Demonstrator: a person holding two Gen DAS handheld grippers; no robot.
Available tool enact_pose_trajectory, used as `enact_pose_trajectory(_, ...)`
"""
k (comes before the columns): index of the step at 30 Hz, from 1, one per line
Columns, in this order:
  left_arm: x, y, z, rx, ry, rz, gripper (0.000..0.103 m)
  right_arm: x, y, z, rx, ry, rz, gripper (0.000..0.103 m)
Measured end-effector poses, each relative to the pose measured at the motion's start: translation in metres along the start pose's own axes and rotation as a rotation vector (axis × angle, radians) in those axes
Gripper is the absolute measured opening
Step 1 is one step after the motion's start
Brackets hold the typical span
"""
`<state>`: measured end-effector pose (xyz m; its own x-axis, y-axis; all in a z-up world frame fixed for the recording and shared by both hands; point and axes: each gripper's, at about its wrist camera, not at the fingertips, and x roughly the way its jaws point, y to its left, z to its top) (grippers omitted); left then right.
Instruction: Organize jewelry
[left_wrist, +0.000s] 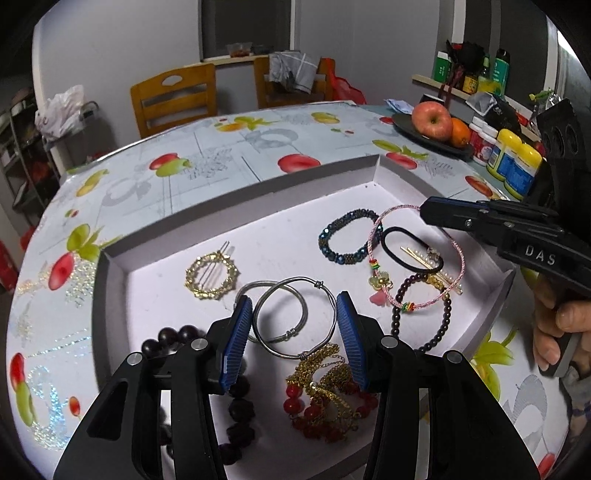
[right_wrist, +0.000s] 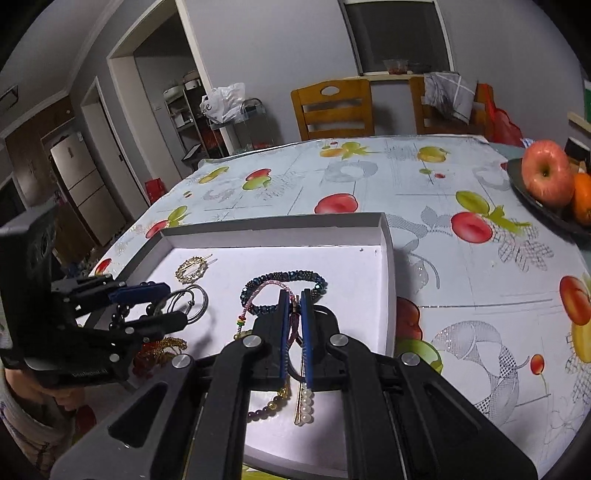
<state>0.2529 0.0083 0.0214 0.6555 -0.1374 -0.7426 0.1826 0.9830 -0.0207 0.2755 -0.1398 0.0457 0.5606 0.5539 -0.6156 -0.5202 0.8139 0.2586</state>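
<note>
Pinched between my right gripper (right_wrist: 294, 325) pads, the pink cord bracelet (left_wrist: 448, 243) in the white tray (left_wrist: 236, 195) feels limp and light; grip the cord itself. My left gripper (left_wrist: 294, 332) gapes over silver bangles (left_wrist: 291, 317).

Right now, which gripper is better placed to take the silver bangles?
Left. The left gripper is open and brackets the silver bangles; the right gripper is shut on the pink cord bracelet.
</note>
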Motion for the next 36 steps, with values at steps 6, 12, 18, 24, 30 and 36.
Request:
enact_pose_trajectory(6,0.004,0.003,-0.005,0.000,0.001,0.011,0.054,-0.004,-0.002,-0.001,0.015,-0.017,0.000,0.034)
enact_pose_trajectory(12,-0.005,0.005,-0.005,-0.008,-0.048,0.024,0.072,-0.006,0.005,-0.001,-0.023,-0.027,-0.011,0.046)
enact_pose_trajectory(18,-0.017,0.004,-0.005,-0.003,-0.097,0.046,0.092,-0.011,0.007,-0.002,-0.042,-0.039,-0.029,0.057)
enact_pose_trajectory(24,-0.038,0.002,-0.005,-0.011,-0.153,0.066,0.095,-0.023,0.015,-0.004,-0.074,-0.055,-0.034,0.069)
enact_pose_trajectory(30,-0.054,0.000,-0.017,-0.041,-0.175,0.071,0.096,-0.040,0.023,-0.008,-0.097,-0.078,-0.035,0.085)
enact_pose_trajectory(36,-0.064,-0.003,-0.033,-0.061,-0.178,0.088,0.097,-0.051,0.029,-0.021,-0.112,-0.081,-0.037,0.094)
